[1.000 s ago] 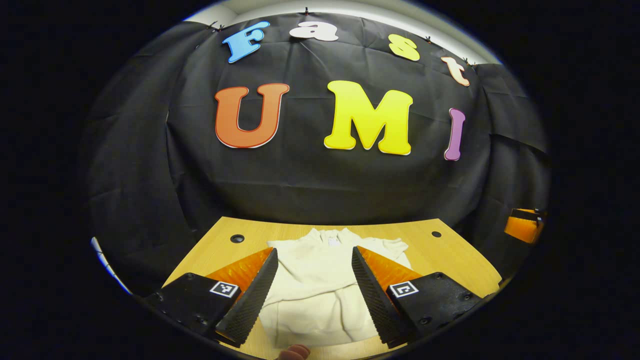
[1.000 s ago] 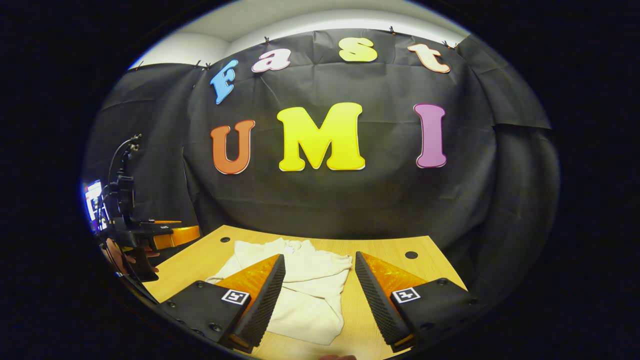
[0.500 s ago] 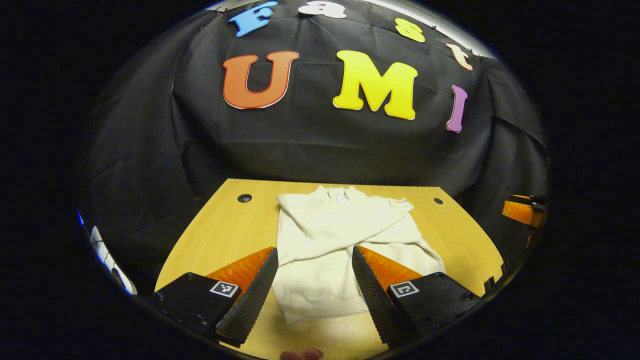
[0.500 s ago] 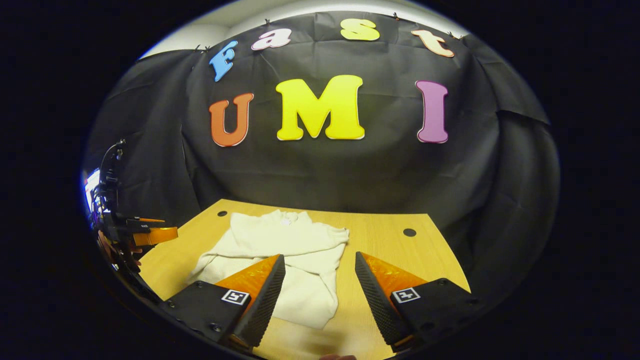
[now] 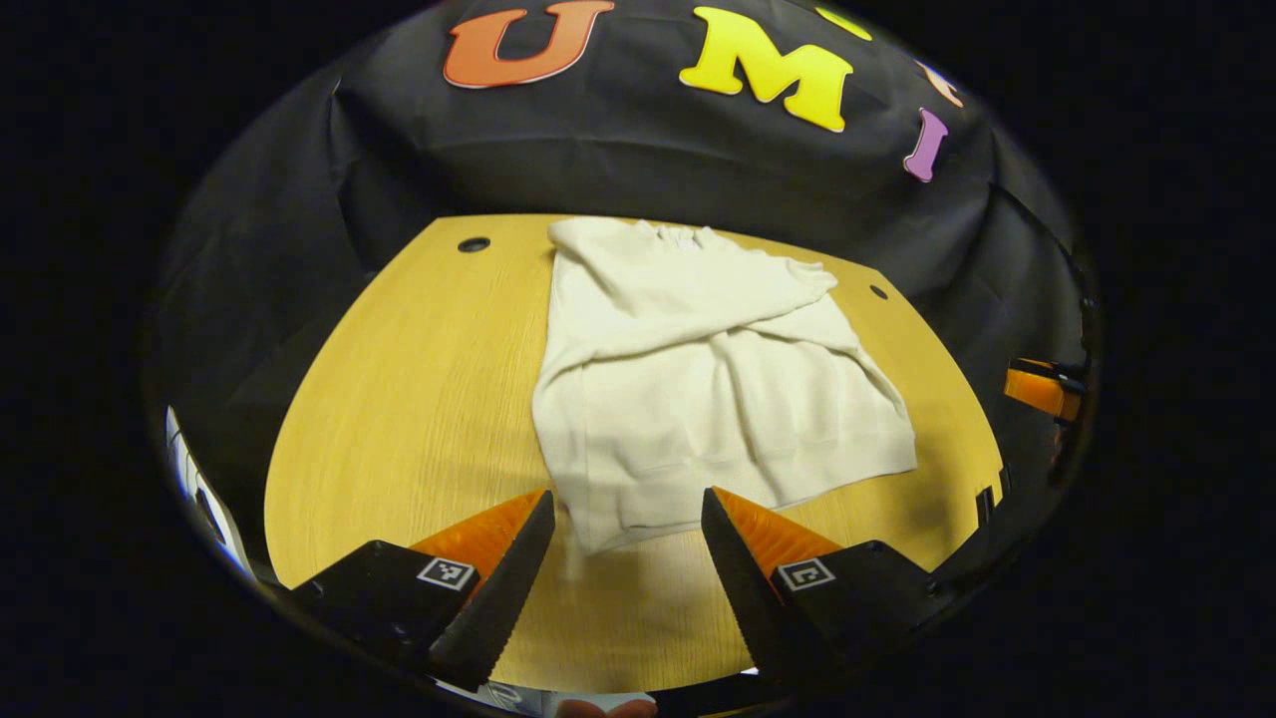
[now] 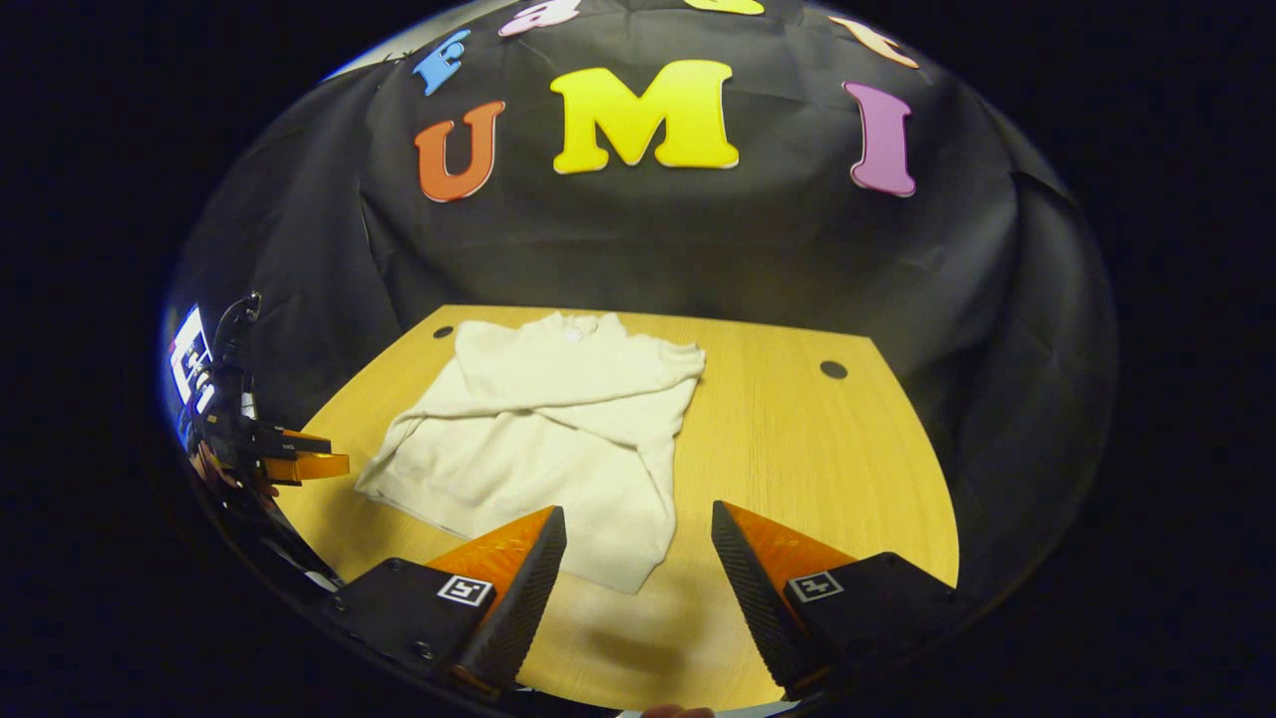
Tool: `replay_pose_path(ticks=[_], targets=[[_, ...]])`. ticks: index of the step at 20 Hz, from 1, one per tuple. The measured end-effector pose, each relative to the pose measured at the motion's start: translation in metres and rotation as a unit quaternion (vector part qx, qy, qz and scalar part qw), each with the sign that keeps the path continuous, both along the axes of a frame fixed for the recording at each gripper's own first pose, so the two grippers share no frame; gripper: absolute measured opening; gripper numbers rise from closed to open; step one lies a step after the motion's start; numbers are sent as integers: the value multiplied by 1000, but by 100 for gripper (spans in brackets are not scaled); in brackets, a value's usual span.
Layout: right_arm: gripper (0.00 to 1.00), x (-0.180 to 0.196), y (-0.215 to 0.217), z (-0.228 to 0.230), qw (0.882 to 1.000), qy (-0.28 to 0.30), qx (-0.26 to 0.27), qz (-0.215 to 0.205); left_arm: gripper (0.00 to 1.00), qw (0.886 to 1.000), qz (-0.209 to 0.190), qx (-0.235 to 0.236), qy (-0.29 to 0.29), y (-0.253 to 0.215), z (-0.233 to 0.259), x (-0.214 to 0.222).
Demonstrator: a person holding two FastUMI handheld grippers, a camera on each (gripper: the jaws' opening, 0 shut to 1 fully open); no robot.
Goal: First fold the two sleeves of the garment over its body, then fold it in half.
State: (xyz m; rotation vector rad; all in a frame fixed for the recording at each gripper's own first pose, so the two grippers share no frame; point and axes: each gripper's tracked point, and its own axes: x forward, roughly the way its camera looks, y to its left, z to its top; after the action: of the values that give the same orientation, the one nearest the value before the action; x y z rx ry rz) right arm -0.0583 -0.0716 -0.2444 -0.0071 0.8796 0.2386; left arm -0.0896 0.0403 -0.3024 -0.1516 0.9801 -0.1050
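Both my grippers have tipped down toward the table since a moment ago, so the garment [image 5: 698, 389] now shows whole ahead of them where before my fingers covered much of it. It lies flat on the wooden table [image 5: 419, 399], collar toward the booth wall, hem toward me. Both sleeves are already crossed over the body, which I judge leaves only the fold in half.

My guess is that I am lined up at the near hem on purpose: taking its two corners would let me carry that edge up to the collar in one sweep.

My left gripper [image 5: 623, 524] hangs above the table with its fingers spread wide, the near left hem corner lying between them; they grip nothing. My right gripper [image 6: 638, 543] is likewise wide apart and empty, with the near right hem corner just beside its left finger. In the right gripper view the left gripper [image 6: 299, 464] shows far off at the table's edge.
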Motion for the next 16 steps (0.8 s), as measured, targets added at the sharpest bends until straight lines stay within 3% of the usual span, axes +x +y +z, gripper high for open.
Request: replay_pose_path(ticks=[4, 8, 13, 16], targets=[[92, -11, -9, -56, 996, 82, -5, -33, 94, 998, 40, -30, 47, 7, -34, 7], [92, -15, -14, -101, 987, 150, -27, -58, 96, 996, 44, -43, 71, 5, -51, 16], [91, -12, -1, -130, 979, 190, -32, -71, 95, 993, 48, -54, 98, 4, -58, 20], [92, -6, 12, -145, 976, 202, -38, -72, 87, 992, 51, -45, 104, 4, -61, 23]])
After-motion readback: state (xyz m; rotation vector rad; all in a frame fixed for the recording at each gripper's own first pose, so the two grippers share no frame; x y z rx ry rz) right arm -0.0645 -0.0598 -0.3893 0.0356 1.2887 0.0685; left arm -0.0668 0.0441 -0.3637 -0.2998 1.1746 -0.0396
